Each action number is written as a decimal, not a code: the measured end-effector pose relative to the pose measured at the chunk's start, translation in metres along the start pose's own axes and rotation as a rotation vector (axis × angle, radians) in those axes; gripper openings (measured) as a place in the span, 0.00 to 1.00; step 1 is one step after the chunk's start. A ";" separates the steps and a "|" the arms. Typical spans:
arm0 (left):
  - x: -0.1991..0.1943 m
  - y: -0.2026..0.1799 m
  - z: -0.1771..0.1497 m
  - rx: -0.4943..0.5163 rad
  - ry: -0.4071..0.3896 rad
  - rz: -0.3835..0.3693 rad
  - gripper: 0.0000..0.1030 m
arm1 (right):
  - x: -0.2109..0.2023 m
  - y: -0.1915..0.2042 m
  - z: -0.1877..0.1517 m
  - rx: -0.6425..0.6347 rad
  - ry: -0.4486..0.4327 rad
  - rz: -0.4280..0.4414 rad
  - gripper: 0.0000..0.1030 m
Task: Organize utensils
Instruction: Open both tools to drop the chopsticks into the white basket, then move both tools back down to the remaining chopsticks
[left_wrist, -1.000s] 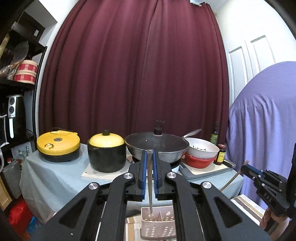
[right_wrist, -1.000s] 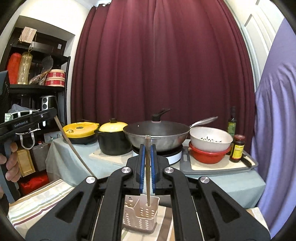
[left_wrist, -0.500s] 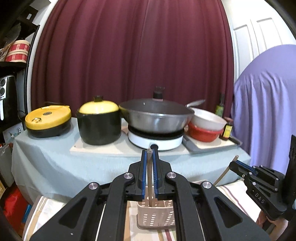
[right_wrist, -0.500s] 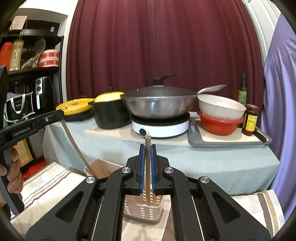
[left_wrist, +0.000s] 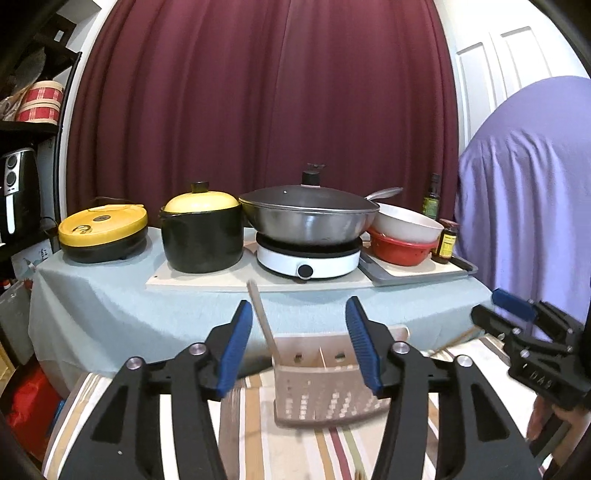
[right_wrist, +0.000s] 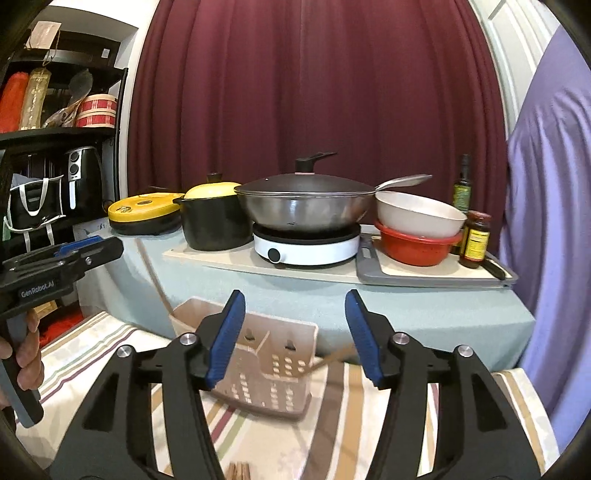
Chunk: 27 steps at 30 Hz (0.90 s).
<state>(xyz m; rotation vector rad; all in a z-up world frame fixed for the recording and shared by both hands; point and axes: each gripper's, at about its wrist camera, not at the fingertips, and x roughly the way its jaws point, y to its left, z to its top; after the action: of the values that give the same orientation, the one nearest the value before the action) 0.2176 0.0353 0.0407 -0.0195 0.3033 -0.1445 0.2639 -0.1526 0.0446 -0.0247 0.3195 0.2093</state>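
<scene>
Both hand-held grippers, left (left_wrist: 299, 345) and right (right_wrist: 295, 334), have just been opening and now stand spread with nothing pinched. A thin wooden chopstick (left_wrist: 263, 321) leans in the beige perforated plastic utensil holder (left_wrist: 317, 391) on the striped cloth; another (right_wrist: 330, 360) tilts at its edge, blurred. More sticks (right_wrist: 238, 472), cut off below, seemingly await.

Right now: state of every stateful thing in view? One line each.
left gripper: open, jaws just opened, holding nothing
right gripper: open, jaws just opened, holding nothing
utensil holder: upright on the striped cloth
chopstick: released, leaning in the holder
wok: lidded, on the cooker
black pot: lidded
</scene>
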 end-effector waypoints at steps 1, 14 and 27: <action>-0.009 0.000 -0.006 -0.001 0.002 -0.003 0.54 | -0.007 0.000 -0.003 -0.002 -0.001 -0.001 0.55; -0.075 -0.003 -0.101 0.025 0.085 0.046 0.55 | -0.101 0.007 -0.106 0.017 0.096 0.040 0.55; -0.110 0.001 -0.199 -0.005 0.251 0.074 0.54 | -0.144 0.012 -0.230 0.039 0.278 0.062 0.35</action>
<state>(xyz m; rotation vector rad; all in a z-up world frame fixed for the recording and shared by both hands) 0.0540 0.0523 -0.1166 0.0052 0.5545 -0.0726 0.0570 -0.1827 -0.1280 -0.0057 0.6015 0.2617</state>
